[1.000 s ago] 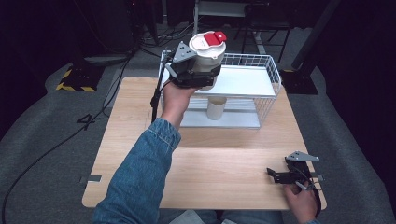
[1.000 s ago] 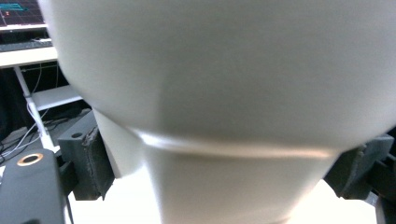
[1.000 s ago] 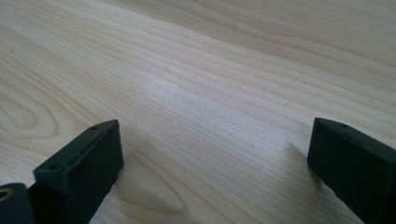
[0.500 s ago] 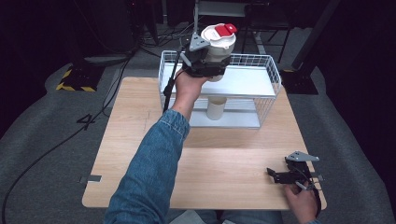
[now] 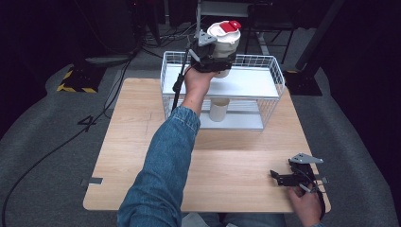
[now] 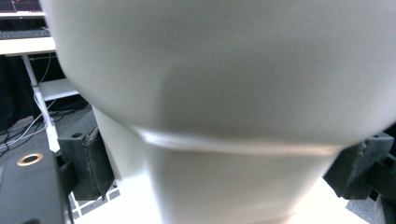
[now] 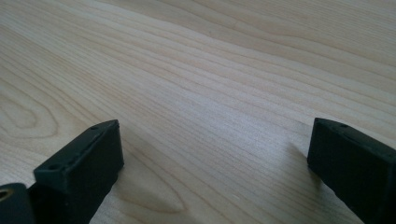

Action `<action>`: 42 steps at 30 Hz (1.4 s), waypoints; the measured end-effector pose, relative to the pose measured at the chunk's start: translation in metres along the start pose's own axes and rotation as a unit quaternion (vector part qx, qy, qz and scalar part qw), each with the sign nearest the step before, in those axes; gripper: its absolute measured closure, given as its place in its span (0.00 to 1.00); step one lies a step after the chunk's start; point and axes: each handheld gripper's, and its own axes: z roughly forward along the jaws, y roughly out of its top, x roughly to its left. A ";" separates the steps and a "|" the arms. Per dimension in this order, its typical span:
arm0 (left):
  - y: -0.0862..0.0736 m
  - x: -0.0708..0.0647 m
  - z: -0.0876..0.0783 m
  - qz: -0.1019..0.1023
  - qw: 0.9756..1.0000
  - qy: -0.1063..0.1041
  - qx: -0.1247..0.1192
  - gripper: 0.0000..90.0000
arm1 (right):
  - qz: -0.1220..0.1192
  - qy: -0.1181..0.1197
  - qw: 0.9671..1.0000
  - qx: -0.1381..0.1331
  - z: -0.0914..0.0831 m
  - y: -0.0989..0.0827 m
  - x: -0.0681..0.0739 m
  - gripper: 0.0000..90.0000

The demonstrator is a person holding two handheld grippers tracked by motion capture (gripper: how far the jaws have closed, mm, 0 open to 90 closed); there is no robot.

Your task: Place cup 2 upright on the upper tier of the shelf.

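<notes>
My left gripper (image 5: 218, 64) is shut on a white container (image 5: 224, 40) with a red cap and holds it up above the white wire rack (image 5: 279, 78) at the far side of the table. In the left gripper view the container's pale body (image 6: 224, 93) sits between the black fingers (image 6: 91, 163). My right gripper (image 5: 279, 178) rests low at the table's near right corner. Its jaws stand open with bare wood between the fingers (image 7: 79, 168).
The wire rack has two tiers, and a white cylinder (image 5: 219, 109) stands on the lower one under the top shelf. The wooden table (image 5: 137, 142) stretches in front of it. A black cable (image 5: 177, 87) hangs from the left gripper. The surroundings are dark floor.
My left hand has carried the container to the right and farther away, from the rack's left corner to above its top tier. The right gripper has kept still.
</notes>
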 end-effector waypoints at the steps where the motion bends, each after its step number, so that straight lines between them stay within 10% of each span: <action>1: -0.001 0.000 0.002 0.001 1.000 0.001 0.002 0.15 | 0.000 0.000 1.000 0.000 0.000 0.000 0.000 0.04; 16: -0.019 -0.008 0.034 -0.005 1.000 0.009 0.014 0.15 | -0.004 0.004 1.000 -0.001 0.000 0.000 0.000 0.04; 42: -0.034 -0.006 0.041 -0.021 0.999 0.026 0.023 0.15 | -0.006 0.005 1.000 -0.001 0.000 0.000 0.000 0.04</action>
